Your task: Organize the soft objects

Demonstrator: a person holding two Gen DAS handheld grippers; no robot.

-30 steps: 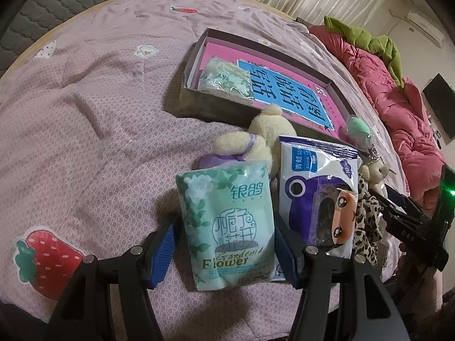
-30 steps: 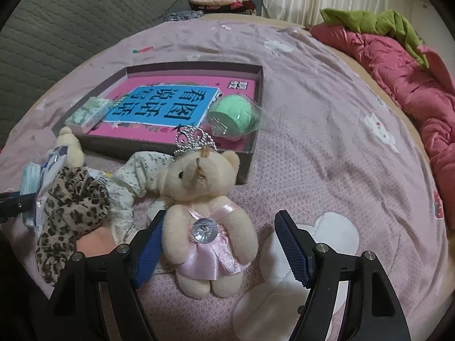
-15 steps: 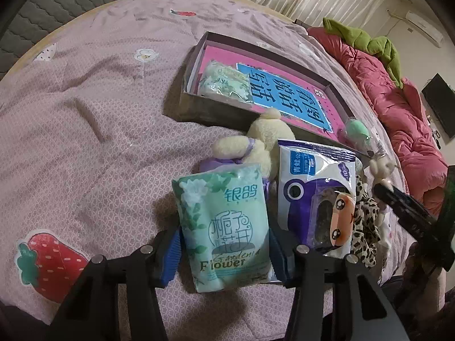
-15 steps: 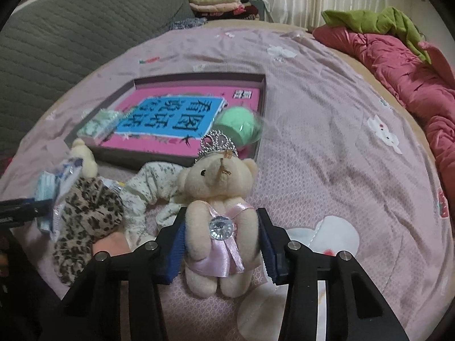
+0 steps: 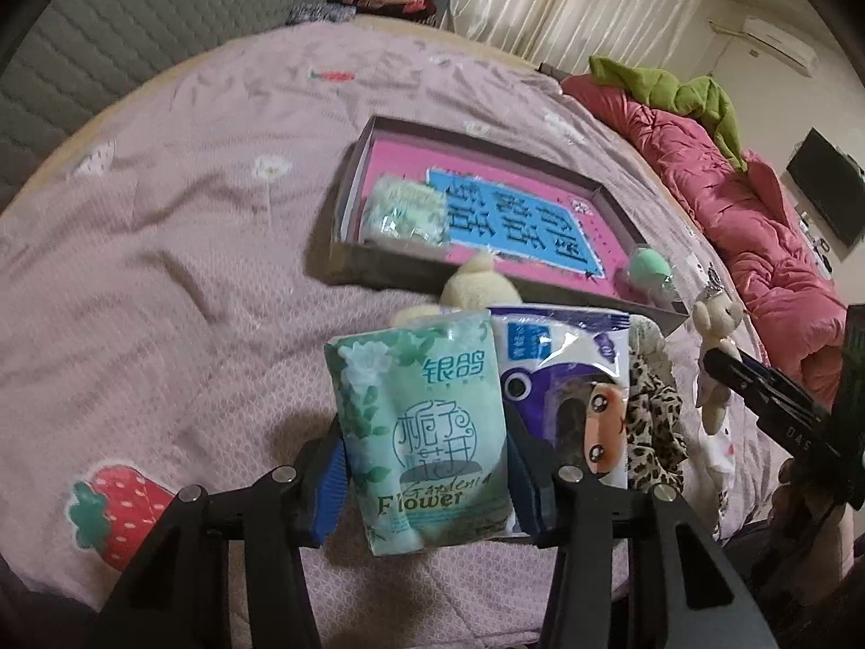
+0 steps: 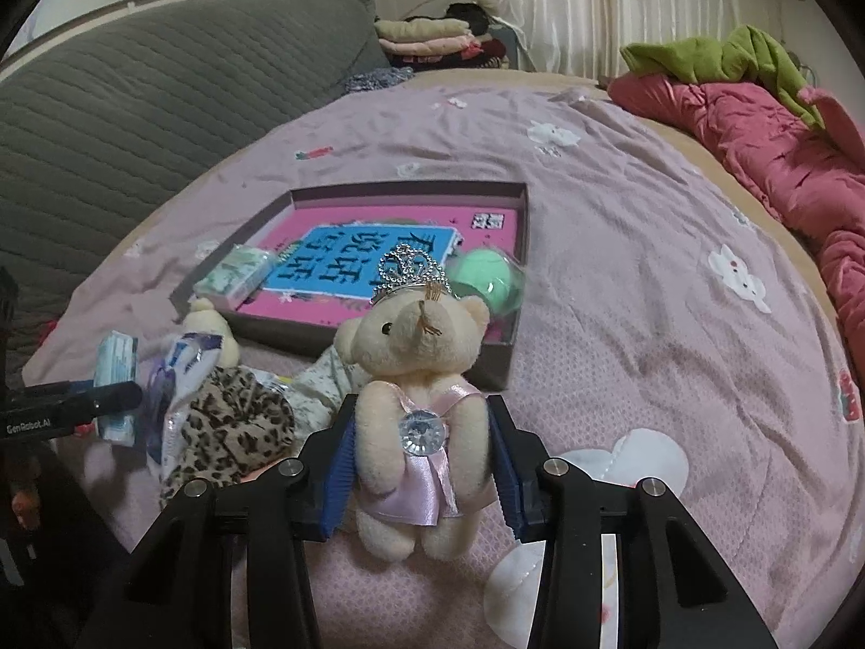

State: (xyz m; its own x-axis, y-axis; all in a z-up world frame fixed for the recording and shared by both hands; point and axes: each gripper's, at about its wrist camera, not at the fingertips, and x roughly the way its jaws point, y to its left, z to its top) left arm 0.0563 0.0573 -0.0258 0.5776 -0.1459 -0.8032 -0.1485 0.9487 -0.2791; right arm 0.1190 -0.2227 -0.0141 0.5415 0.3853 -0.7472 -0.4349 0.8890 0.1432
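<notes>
Firstly, the left wrist view: the left gripper (image 5: pixel 424 478) is clamped on a green tissue pack (image 5: pixel 421 432) marked "Flower", its blue pads pressing both long edges; the jaws have just been closing on it. The pack stands upright between the fingers, above the pink bedspread (image 5: pixel 162 270). Just right of it lies a purple-and-white packet (image 5: pixel 562 368), with a leopard-print cloth (image 5: pixel 651 422) beside that. Beyond them sits a shallow box (image 5: pixel 346 205) with a pink and blue printed floor, holding a second green tissue pack (image 5: pixel 405 211) in its near left corner and a green ball (image 5: pixel 649 270) in its near right corner. A cream plush toy (image 5: pixel 476 286) lies against the box's front wall.

Next, the right wrist view: the right gripper (image 6: pixel 421 468) grips a teddy bear (image 6: pixel 416 378) by the torso, pads pressed into both flanks. The bear is upright, wearing a pink dress and a silver tiara (image 6: pixel 411 273). It hangs in front of the box's near corner, where the green ball rests. The left gripper's tip and its pack appear at the left edge.
</notes>
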